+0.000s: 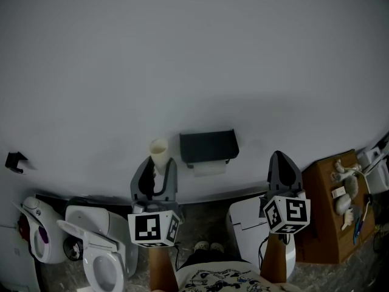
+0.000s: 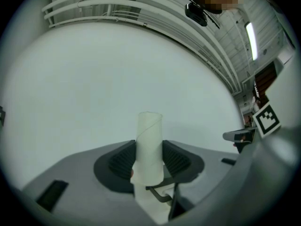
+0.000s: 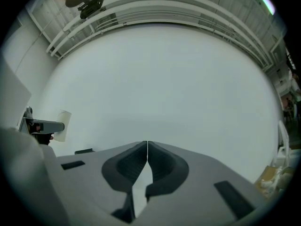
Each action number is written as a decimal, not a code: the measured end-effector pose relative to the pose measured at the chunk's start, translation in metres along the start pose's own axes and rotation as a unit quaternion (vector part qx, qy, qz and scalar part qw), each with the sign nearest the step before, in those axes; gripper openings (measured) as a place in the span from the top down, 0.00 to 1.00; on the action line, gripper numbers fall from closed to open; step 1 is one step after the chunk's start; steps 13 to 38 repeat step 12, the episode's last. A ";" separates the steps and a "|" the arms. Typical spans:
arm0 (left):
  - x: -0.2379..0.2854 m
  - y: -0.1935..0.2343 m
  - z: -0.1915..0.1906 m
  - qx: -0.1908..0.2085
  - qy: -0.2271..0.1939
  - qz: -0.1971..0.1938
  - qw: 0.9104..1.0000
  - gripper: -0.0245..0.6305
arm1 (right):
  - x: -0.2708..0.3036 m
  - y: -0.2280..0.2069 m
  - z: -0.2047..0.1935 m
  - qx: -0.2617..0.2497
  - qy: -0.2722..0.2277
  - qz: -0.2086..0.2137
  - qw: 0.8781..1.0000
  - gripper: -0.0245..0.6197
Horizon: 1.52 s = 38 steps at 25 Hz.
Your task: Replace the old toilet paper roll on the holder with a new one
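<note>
The cardboard tube (image 1: 158, 154) sits just left of the black holder (image 1: 208, 146) in the head view, with a thin strip of bare wall (image 1: 182, 53) between the tube's right edge and the holder's left edge. Nothing crowds it from above; plain wall fills the whole upper frame.

The tube's long axis runs up-down in the frame, pretty much in line with the jaws, and its open end pokes out past the tips toward the top. The left gripper (image 1: 159, 166) is clamped on it, and in the left gripper view both pads press the tube's (image 2: 149, 147) sides.

A bit of white paper (image 1: 210, 168) hangs under the holder's lower edge.

The right gripper (image 1: 281, 157) hangs well right of the holder, jaws pressed together with nothing in them (image 3: 147, 145).

Along the bottom there's a speckled floor (image 1: 200, 215), a toilet (image 1: 100, 260) with its seat up at lower left, and a wooden cabinet (image 1: 328, 212) at right.
</note>
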State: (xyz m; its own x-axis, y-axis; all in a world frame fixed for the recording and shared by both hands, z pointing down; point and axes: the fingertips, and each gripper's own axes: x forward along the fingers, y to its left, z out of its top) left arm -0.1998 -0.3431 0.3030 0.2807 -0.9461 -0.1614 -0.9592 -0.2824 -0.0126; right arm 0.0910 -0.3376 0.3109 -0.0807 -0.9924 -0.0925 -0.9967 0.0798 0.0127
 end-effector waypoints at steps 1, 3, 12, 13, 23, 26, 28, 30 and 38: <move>0.000 0.000 0.000 0.000 0.000 0.000 1.000 0.68 | 0.000 0.000 -0.001 0.000 0.000 0.001 1.000 0.93; 0.000 0.000 0.000 0.001 0.000 0.001 1.000 0.68 | 0.001 0.001 -0.001 -0.001 0.000 0.002 1.000 0.93; 0.001 0.001 -0.001 0.004 -0.001 0.002 1.000 0.68 | 0.004 0.003 -0.004 -0.001 0.003 0.003 1.000 0.93; 0.001 0.001 -0.001 0.004 -0.001 0.002 1.000 0.68 | 0.004 0.003 -0.004 -0.001 0.003 0.003 1.000 0.93; 0.001 0.001 -0.001 0.004 -0.001 0.002 1.000 0.68 | 0.004 0.003 -0.004 -0.001 0.003 0.003 1.000 0.93; 0.001 0.001 -0.001 0.004 -0.001 0.002 1.000 0.68 | 0.004 0.003 -0.004 -0.001 0.003 0.003 1.000 0.93; 0.001 0.001 -0.001 0.004 -0.001 0.002 1.000 0.68 | 0.004 0.003 -0.004 -0.001 0.003 0.003 1.000 0.93; 0.001 0.001 -0.001 0.004 -0.001 0.002 1.000 0.68 | 0.004 0.003 -0.004 -0.001 0.003 0.003 1.000 0.93; 0.001 0.001 -0.001 0.004 -0.001 0.002 1.000 0.68 | 0.004 0.003 -0.004 -0.001 0.003 0.003 1.000 0.93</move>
